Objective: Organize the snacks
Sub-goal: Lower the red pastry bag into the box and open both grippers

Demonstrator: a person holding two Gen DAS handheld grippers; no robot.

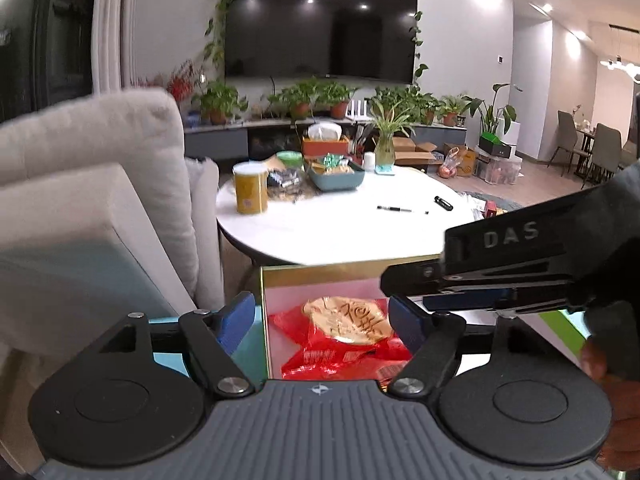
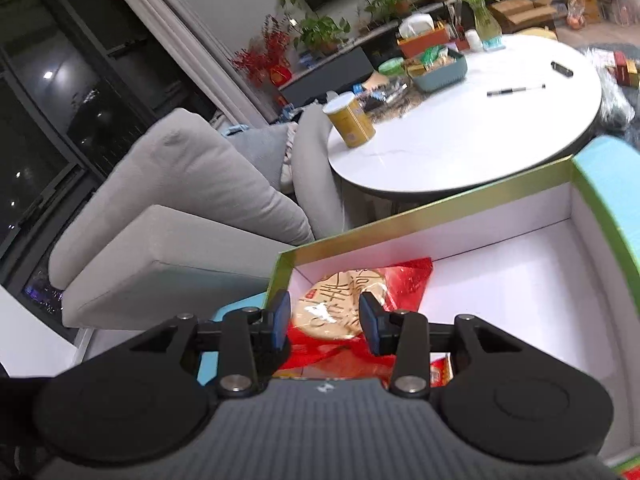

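A red snack packet [image 1: 340, 336] with a round golden biscuit lies in the near left corner of an open white-lined box [image 1: 320, 280] with a gold rim. My left gripper [image 1: 322, 320] is open above the packet, its blue pads well apart. My right gripper [image 2: 324, 318] is open too, its pads on either side of the packet [image 2: 344, 308] inside the box [image 2: 520, 280], not closed on it. The right gripper's black body [image 1: 500, 264] crosses the left wrist view at right.
A beige sofa [image 1: 100, 200] stands to the left of the box. Behind it is a round white table [image 1: 340, 220] with a yellow can [image 1: 250, 188], a teal snack basket [image 1: 334, 172], a pen [image 1: 400, 210] and a plant vase [image 1: 384, 148].
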